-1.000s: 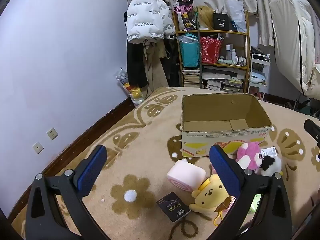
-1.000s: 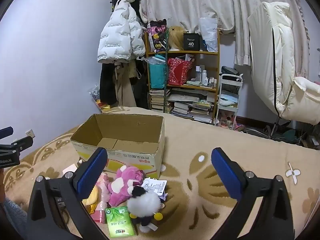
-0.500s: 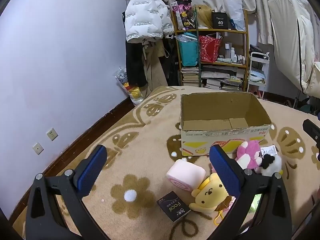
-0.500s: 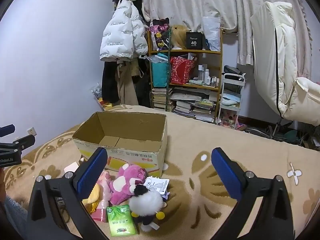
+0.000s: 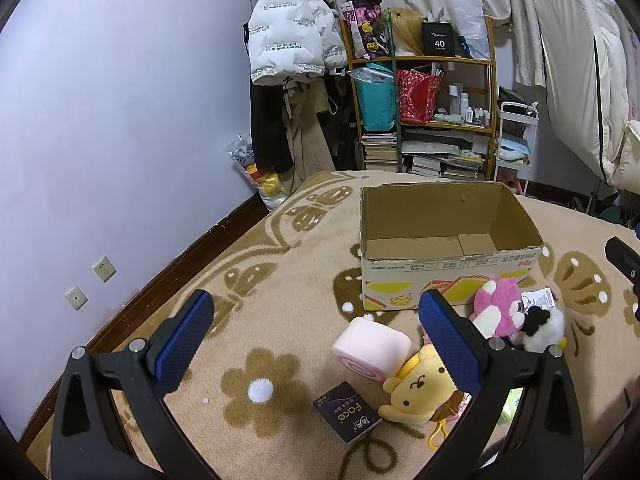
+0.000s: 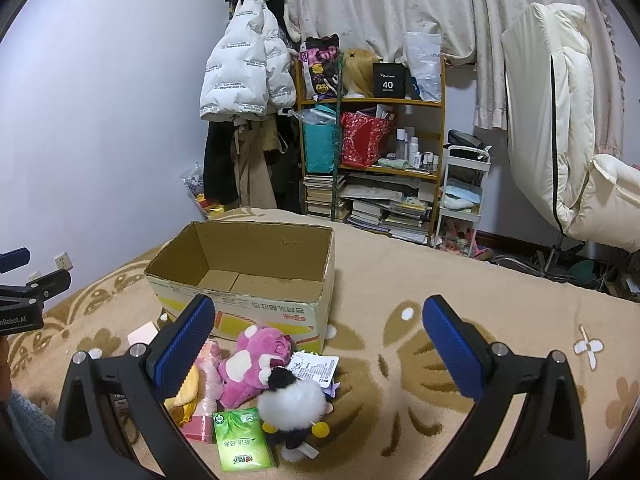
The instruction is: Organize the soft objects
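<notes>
An empty open cardboard box [image 5: 448, 256] [image 6: 244, 276] stands on a beige patterned blanket. In front of it lie soft toys: a pink roll cushion [image 5: 372, 348], a yellow dog plush [image 5: 420, 388], a pink bear plush [image 5: 498, 312] [image 6: 256, 364] and a white-and-black fluffy plush [image 5: 544, 326] [image 6: 292, 404]. My left gripper [image 5: 316, 340] is open and empty, above the blanket left of the toys. My right gripper [image 6: 320, 344] is open and empty, above the toys and just right of them.
A black "face" packet [image 5: 346, 412] and a green tissue pack [image 6: 242, 440] lie among the toys. A cluttered shelf [image 6: 372, 160], hanging coats [image 6: 244, 76] and a cream chair [image 6: 568, 140] stand behind the bed. The wall runs along the left.
Both views have shifted slightly; the grippers rose a little and stayed open. The toys and box have not moved.
</notes>
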Motion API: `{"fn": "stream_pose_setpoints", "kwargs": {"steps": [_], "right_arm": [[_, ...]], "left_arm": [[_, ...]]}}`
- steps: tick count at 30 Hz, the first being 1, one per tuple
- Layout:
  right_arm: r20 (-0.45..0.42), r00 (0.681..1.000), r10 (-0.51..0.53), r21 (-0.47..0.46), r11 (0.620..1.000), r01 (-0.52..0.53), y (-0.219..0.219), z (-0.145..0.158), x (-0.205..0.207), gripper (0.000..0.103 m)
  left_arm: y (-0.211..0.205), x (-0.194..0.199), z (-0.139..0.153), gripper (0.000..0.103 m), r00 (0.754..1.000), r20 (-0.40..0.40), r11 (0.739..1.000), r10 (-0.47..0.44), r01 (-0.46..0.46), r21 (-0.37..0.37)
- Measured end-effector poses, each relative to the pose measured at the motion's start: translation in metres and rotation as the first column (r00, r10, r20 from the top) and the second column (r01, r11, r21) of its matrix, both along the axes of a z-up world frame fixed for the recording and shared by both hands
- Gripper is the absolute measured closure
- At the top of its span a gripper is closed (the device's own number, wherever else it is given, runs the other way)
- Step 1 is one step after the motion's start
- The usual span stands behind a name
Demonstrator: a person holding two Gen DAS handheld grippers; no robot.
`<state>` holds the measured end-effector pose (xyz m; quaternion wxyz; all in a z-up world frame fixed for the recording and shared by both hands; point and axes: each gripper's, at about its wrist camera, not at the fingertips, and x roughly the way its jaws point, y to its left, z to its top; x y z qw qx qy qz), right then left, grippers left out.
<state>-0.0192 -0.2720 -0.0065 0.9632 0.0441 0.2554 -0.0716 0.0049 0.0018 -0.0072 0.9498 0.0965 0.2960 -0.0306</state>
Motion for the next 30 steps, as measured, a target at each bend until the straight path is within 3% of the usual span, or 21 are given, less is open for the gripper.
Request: {"fn": "stream_pose_setpoints", "kwargs": {"steps": [30], "right_arm": [[0.002,1.000,0.019,0.004,1.000,-0.019,0.016,-0.009,0.006,0.000]], "left_arm": [[-0.002,0.001,-0.002,0.002,1.000,0.001,1.000,0.002,-0.002,0.010]]}}
